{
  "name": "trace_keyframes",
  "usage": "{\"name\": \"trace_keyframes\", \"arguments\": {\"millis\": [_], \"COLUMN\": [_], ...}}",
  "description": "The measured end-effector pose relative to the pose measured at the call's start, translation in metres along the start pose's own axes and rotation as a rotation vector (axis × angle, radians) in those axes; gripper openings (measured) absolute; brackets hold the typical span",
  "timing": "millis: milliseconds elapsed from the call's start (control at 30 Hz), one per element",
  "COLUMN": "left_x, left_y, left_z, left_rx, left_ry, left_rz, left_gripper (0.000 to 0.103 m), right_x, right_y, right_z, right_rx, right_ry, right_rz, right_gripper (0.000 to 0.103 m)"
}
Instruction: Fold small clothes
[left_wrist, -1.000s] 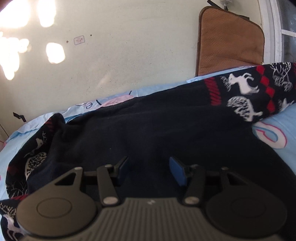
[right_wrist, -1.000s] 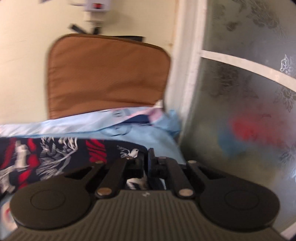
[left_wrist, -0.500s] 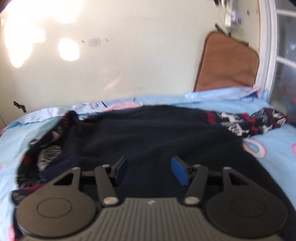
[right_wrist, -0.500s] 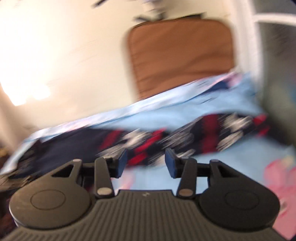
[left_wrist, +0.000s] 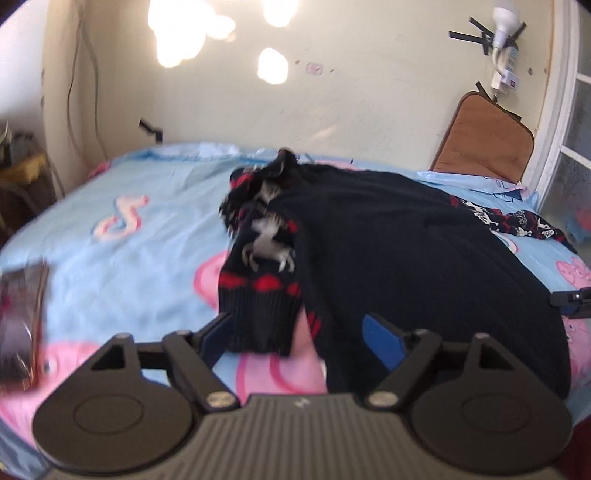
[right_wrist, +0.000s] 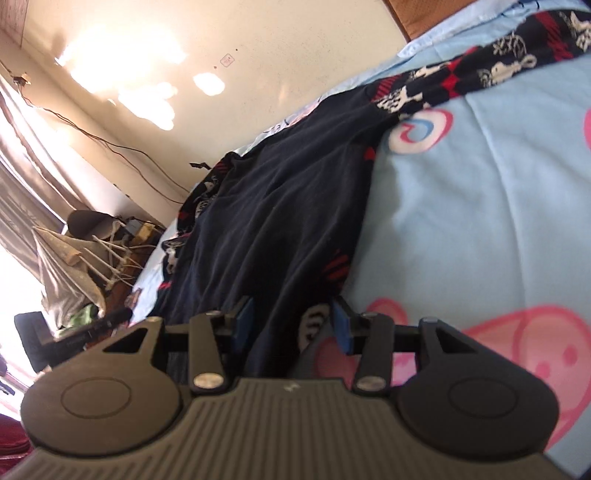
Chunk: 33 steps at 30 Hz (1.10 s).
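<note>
A dark navy sweater (left_wrist: 399, 236) with red and white reindeer-patterned sleeves lies spread on a light blue cartoon bedsheet (left_wrist: 122, 254). Its left sleeve (left_wrist: 262, 273) is folded down over the sheet, cuff nearest me. Its right sleeve (left_wrist: 517, 221) stretches toward the window. My left gripper (left_wrist: 299, 336) is open, above the cuff and the sweater's near hem, holding nothing. My right gripper (right_wrist: 291, 325) is open, its blue pads either side of the sweater's hem edge (right_wrist: 280, 295). The sweater body (right_wrist: 280, 177) runs away from it, patterned sleeve (right_wrist: 461, 77) at the far end.
A brown cushion (left_wrist: 484, 144) leans on the wall at the bed's far right by a window frame (left_wrist: 554, 129). A dark phone-like object (left_wrist: 22, 317) lies on the sheet at the left. Clutter and a draped rack (right_wrist: 74, 266) stand beyond the bed's left side.
Both grippers pulled back toward the near edge of the sweater. The right gripper opened, let go of the patterned sleeve and swung to the hem. The left sleeve now lies folded down.
</note>
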<state>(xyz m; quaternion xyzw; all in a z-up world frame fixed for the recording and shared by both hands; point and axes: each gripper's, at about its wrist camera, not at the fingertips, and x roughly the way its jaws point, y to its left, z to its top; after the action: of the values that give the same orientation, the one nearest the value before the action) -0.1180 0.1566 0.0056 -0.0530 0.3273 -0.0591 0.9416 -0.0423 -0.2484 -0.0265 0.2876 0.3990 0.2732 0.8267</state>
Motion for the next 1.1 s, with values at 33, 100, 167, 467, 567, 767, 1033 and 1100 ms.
{"name": "trace_keyframes", "arguments": {"millis": [33, 100, 167, 467, 567, 767, 1033, 1100], "left_x": [0.0, 0.005, 0.017, 0.019, 0.022, 0.008, -0.002, 0.006], "left_y": [0.003, 0.007, 0.005, -0.018, -0.021, -0.009, 0.043, 0.05], "left_z": [-0.005, -0.014, -0.02, -0.023, -0.023, -0.019, -0.002, 0.001], "left_rx": [-0.031, -0.101, -0.158, -0.128, -0.116, -0.101, -0.232, -0.263], "left_ry": [0.014, 0.06, 0.12, 0.103, 0.105, 0.059, -0.035, -0.033], "left_rz": [-0.012, -0.065, -0.128, -0.166, -0.161, -0.106, 0.075, 0.066], "left_gripper": [0.08, 0.073, 0.061, 0.009, 0.01, 0.043, 0.046, 0.047], "right_x": [0.003, 0.009, 0.015, -0.066, -0.061, -0.043, -0.061, -0.04], "right_y": [0.001, 0.005, 0.013, 0.04, 0.038, 0.009, 0.021, 0.034], "right_z": [-0.003, -0.007, -0.01, 0.019, 0.013, 0.006, 0.05, 0.056], "right_rx": [0.007, 0.006, -0.019, -0.124, -0.153, -0.148, -0.159, -0.166], "right_ry": [0.009, 0.022, 0.025, -0.211, -0.17, -0.107, -0.289, -0.259], "right_rz": [0.004, 0.014, 0.004, -0.068, -0.18, -0.379, -0.308, -0.25], "right_gripper": [0.049, 0.047, 0.029, 0.01, 0.01, 0.04, 0.043, 0.043]}}
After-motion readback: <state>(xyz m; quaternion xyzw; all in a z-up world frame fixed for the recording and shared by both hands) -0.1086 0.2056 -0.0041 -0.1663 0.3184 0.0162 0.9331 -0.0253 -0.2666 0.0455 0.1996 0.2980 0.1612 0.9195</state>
